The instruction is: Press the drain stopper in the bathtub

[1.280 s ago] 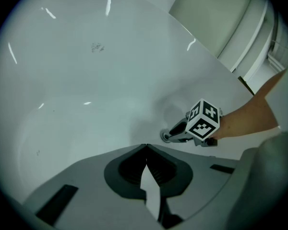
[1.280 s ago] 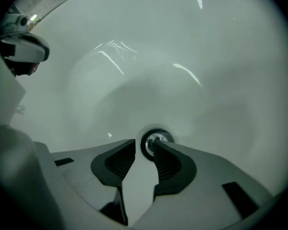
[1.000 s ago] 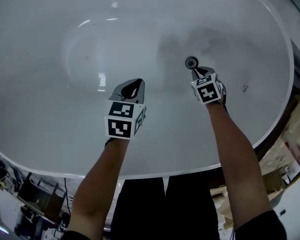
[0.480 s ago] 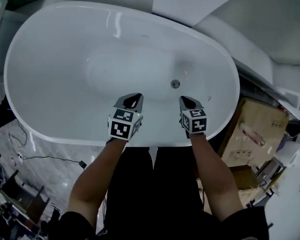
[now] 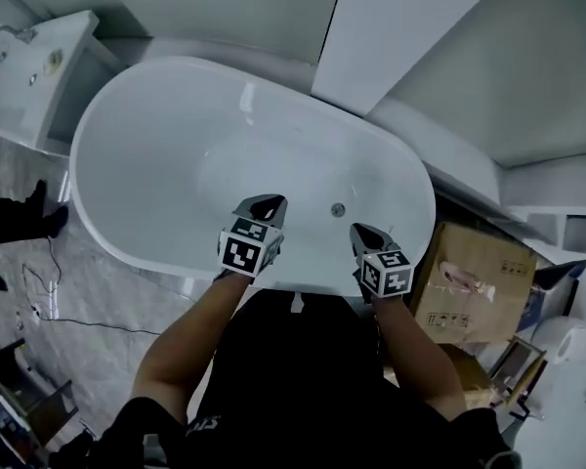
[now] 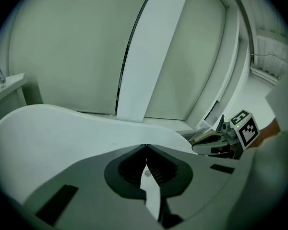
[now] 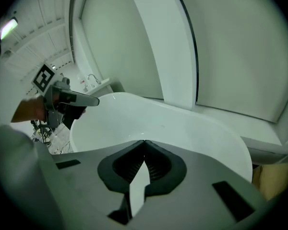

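The white oval bathtub (image 5: 176,154) lies below me, and its small round drain stopper (image 5: 338,209) sits on the tub floor towards the right end. My left gripper (image 5: 266,203) hangs over the tub's near side, left of the stopper, jaws shut and empty. Over the near rim, just right of the stopper and well above it, my right gripper (image 5: 363,231) is also shut on nothing. In the left gripper view the shut jaws (image 6: 146,146) point across the tub rim (image 6: 62,123), with the right gripper (image 6: 216,140) beside them. The right gripper view shows shut jaws (image 7: 144,141) above the tub (image 7: 173,123).
A cardboard box (image 5: 474,281) stands right of the tub. A white washbasin unit (image 5: 29,76) is at the upper left and a white wall panel (image 5: 391,37) rises behind the tub. Cables (image 5: 49,311) and a person's dark shoes (image 5: 10,223) are on the floor at left.
Both grippers have lifted up and back out of the tub; the right one has left the drain stopper it was next to. The head view has pulled far back, showing the whole tub.
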Available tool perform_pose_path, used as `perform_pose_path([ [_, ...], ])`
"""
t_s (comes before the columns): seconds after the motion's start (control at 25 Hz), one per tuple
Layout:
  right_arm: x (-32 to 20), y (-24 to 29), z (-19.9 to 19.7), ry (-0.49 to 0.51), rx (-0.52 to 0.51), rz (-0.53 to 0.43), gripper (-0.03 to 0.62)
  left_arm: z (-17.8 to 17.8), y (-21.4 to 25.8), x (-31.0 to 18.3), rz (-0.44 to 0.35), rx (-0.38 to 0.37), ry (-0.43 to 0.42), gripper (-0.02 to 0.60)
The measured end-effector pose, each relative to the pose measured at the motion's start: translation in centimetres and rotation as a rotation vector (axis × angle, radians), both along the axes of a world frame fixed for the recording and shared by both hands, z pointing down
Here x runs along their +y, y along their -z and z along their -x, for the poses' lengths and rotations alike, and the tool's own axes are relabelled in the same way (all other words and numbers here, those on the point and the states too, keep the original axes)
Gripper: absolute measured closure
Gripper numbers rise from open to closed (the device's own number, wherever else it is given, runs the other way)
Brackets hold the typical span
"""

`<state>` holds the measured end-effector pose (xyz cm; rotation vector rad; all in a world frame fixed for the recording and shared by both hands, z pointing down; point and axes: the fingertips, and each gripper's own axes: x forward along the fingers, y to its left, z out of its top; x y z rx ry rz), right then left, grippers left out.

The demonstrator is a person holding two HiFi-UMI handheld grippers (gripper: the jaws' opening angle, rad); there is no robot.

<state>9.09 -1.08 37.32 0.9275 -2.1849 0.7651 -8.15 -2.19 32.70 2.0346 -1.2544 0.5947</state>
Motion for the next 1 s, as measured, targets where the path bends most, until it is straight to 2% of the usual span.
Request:
perform_pose_path([
  [0.2,0.7,6.3,0.2,-0.056,-0.08,-0.048,0.58,-0.1,4.6,1.0,-0.052,0.024,0.025,0.568],
  [0.36,2.0,10.8,-0.1,-0.103,-0.152,-0.098,0.58,-2.1,8.4,2.2,-0.112,0.054,-0.032,0.568],
  [0.6,3.3,16.1,0.1,-0.095,-0.19,-0.218,0.58,-2.9,13.2,2.6,-0.198,0.058,-0.082,0.568],
  [0.84,3.4,20.7,-1.0,-0.106,-0.233,-0.367,0.582,-4.0,17.1,2.6,-0.282,0.035,-0.082,0.568],
  [1.0,3.0,24.3,-2.6,-0.087,-0.253,-0.46,0.582,-4.9,19.9,1.7,-0.344,-0.019,-0.089,0.568],
])
